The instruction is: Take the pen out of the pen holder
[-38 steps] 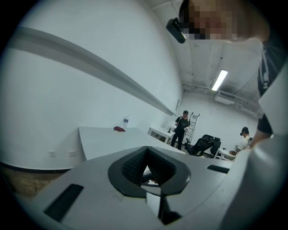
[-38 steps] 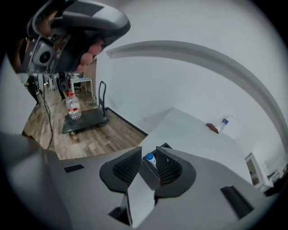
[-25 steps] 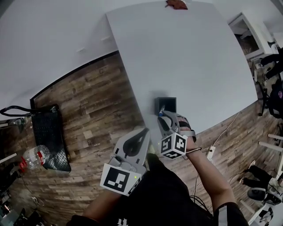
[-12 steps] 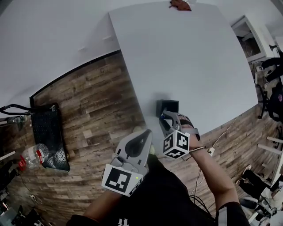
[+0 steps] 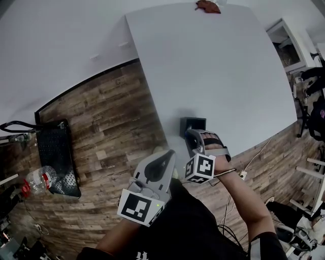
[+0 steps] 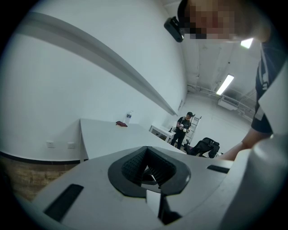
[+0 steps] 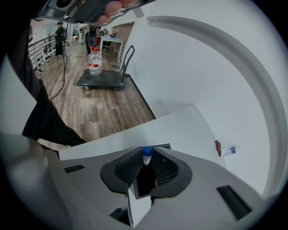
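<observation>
A black square pen holder [image 5: 194, 124] stands near the front edge of the white table [image 5: 213, 61]. My right gripper [image 5: 191, 136] hangs just in front of and above it. In the right gripper view, the right gripper [image 7: 146, 162] is shut on a pen [image 7: 146, 156] with a blue cap and white body, which stands upright between the pads. The holder's rim [image 7: 163, 146] shows just behind the pen. The pen's lower part is hidden by the jaws. My left gripper [image 5: 163, 155] is held over the wood floor left of the table corner, shut and empty [image 6: 148, 170].
A black cart [image 5: 57, 157] and a water bottle [image 5: 37, 182] sit on the floor at left. A brown object [image 5: 206, 5] lies at the table's far edge, beside a small bottle [image 7: 233, 150]. Cables [image 5: 242, 175] run on the floor at right. A person [image 6: 183, 129] stands far off.
My right gripper has drawn slightly back toward me from the holder with the pen. The blue cap no longer shows in the head view. The left gripper has barely moved.
</observation>
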